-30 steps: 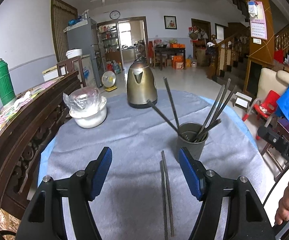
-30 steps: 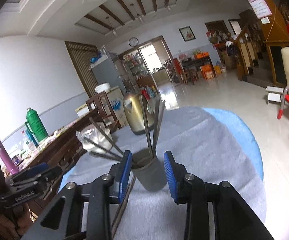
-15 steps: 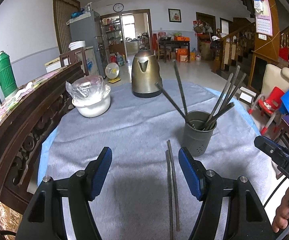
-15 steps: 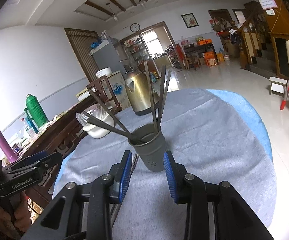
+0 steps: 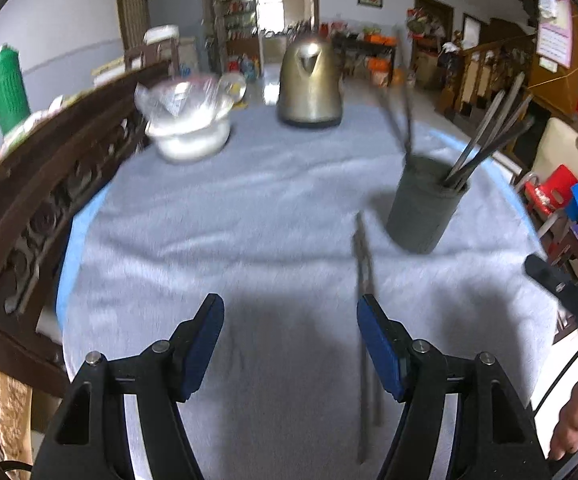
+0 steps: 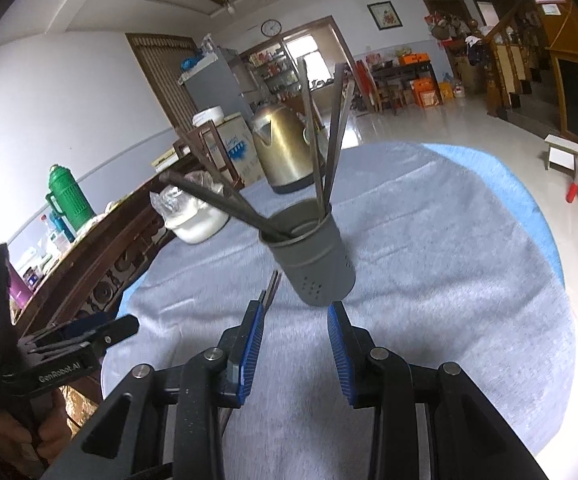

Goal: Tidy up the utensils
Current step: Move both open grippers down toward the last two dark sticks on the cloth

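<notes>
Left gripper [image 5: 290,318] with blue pads was spread wide over the grey fuzzy tablecloth [image 5: 249,208], nothing between the pads; right gripper [image 6: 296,312] sat at a narrower gap, also empty, pads clear of everything. Pair of dark metal chopsticks [image 5: 363,264] lay flat on the cloth, passing just beside the left gripper's right pad [image 5: 379,340] and, in the right wrist view, by the right gripper's left pad [image 6: 251,344]. Just past them stood the dark grey perforated cylindrical utensil holder [image 6: 313,256], upright, with several more dark chopsticks [image 6: 321,136] leaning out of it at angles. Further back on the table: white bowl under clear plastic wrap [image 5: 187,120], then brass-coloured electric kettle [image 5: 310,82]. Left view blurred
</notes>
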### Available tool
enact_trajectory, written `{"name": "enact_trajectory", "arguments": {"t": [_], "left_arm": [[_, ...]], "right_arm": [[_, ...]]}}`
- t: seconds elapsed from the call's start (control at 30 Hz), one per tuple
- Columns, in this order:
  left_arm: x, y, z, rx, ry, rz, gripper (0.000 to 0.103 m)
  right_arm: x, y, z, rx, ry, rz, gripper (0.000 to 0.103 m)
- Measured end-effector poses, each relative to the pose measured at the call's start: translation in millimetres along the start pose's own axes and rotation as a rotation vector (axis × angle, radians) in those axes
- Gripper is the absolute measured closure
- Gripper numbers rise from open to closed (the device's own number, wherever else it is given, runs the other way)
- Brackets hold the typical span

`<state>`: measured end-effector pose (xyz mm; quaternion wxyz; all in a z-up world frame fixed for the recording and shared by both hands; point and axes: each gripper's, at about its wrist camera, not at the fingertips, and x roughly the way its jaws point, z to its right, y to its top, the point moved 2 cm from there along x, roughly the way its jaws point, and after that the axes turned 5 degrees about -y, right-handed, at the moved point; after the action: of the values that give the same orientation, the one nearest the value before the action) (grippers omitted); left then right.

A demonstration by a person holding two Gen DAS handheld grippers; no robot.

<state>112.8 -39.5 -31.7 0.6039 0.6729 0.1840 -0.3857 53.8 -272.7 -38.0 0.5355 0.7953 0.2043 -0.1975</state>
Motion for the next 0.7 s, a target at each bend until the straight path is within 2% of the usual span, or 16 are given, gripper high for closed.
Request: {"name": "enact_trajectory", "arguments": {"t": [0.17, 0.27, 0.53, 0.7], "left_arm": [[16, -37, -25, -0.048, 0.041, -0.093, 0.033], [15, -52, -36, -0.079, 0.055, -0.113, 0.033], [18, -62, -38, -0.093, 0.025, -0.132, 0.033], [25, -68, -39, -0.108, 0.012, -0.152, 0.033]], "right_arm": [[14, -14, -2, 0.002, 0.003, -0.071, 0.067], [26, -23, -7, -0.002, 0.014, -0.12, 0.067], [56, -47, -43, -0.09, 0.058, -0.248, 0.068], [74, -62, -60, -0.138, 0.05, -0.336, 0.072]]}}
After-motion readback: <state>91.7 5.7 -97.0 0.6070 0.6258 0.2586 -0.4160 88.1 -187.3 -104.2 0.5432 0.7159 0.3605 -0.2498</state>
